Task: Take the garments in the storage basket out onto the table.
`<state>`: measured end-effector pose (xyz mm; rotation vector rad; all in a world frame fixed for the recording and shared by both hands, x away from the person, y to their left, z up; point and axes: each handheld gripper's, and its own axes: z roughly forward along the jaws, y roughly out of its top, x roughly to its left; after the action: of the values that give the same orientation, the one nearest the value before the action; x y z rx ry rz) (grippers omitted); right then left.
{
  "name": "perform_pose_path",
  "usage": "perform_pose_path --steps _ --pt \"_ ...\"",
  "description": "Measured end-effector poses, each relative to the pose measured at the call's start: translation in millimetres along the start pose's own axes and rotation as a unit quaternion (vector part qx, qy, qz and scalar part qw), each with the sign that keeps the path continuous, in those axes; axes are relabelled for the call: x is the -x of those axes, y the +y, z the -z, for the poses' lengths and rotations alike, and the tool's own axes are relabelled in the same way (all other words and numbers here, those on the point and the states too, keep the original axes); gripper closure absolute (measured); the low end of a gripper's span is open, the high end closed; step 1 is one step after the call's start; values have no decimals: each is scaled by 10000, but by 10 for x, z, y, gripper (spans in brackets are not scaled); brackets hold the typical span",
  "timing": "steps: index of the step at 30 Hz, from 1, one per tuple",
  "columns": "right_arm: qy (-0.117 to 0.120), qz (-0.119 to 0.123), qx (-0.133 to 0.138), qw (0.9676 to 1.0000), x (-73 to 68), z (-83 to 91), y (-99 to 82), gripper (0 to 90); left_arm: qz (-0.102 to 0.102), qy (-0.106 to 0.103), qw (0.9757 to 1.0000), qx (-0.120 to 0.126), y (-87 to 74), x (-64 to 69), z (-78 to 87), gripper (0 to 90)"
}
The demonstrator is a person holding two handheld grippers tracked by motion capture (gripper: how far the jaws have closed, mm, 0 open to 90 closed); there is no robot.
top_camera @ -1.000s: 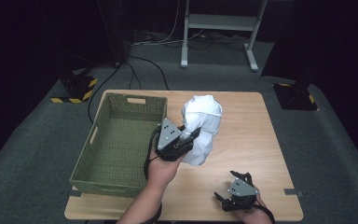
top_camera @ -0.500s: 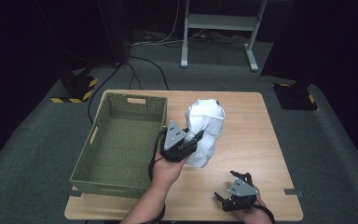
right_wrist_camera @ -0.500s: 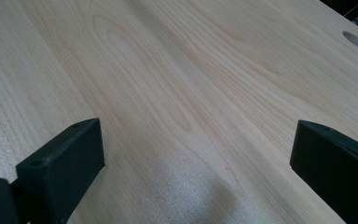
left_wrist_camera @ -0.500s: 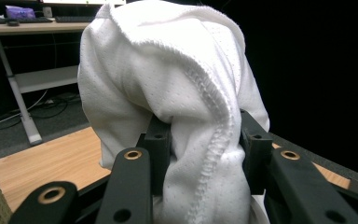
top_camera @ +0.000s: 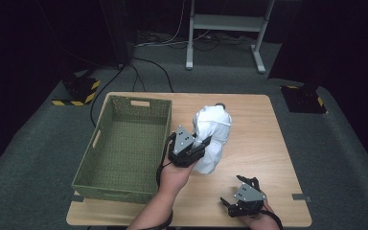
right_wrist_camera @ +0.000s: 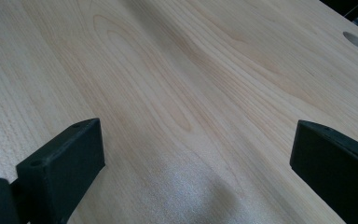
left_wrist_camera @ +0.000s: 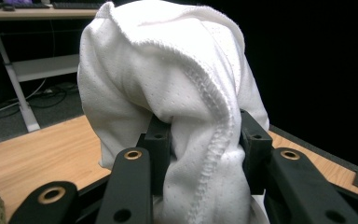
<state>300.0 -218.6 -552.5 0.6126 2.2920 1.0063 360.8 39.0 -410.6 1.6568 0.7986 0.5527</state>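
At frame centre, the left hand-held gripper point(top_camera: 202, 144) pinches the white cloth point(top_camera: 212, 136) (bunched upright) beside the green basket point(top_camera: 124, 143); the right hand-held gripper point(top_camera: 230, 201), lower right, gapes empty over the surface point(top_camera: 258, 139).

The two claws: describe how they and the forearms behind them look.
The left claw and the right claw are black, each topped by a grey three-cornered plate. Their jaws are blocky black bars with brass-ringed holes. A black cable trails along the left forearm. No sleeves show on the forearms.
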Motion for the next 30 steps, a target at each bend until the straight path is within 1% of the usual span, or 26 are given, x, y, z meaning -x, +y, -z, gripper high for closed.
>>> perform_pose_path --steps 8,9,10,13,15,19,23,30 --pt "2 -6 -1 10000 -2 -1 0 25 73 27 9999 -118 -71 7 -80 637" --pt "2 -7 0 10000 -2 -1 0 25 65 48 9998 -165 -92 11 -107 637" --pt "1 2 4 10000 -1 -1 0 26 99 65 9997 -221 -127 12 -139 637" --pt "4 0 6 10000 0 -1 0 26 118 72 9996 -241 -141 13 -150 637" --pt "5 3 6 10000 -1 -1 0 26 159 98 9993 -330 -198 21 -198 637" --pt "6 -15 8 10000 -2 2 -1 26 168 106 9989 -429 -254 39 -248 637" --pt "11 -2 6 10000 -2 0 -1 27 170 155 9979 -612 -324 60 -325 638" --pt "9 -14 12 10000 -3 2 -2 27 206 213 9968 -744 -418 63 -412 638"
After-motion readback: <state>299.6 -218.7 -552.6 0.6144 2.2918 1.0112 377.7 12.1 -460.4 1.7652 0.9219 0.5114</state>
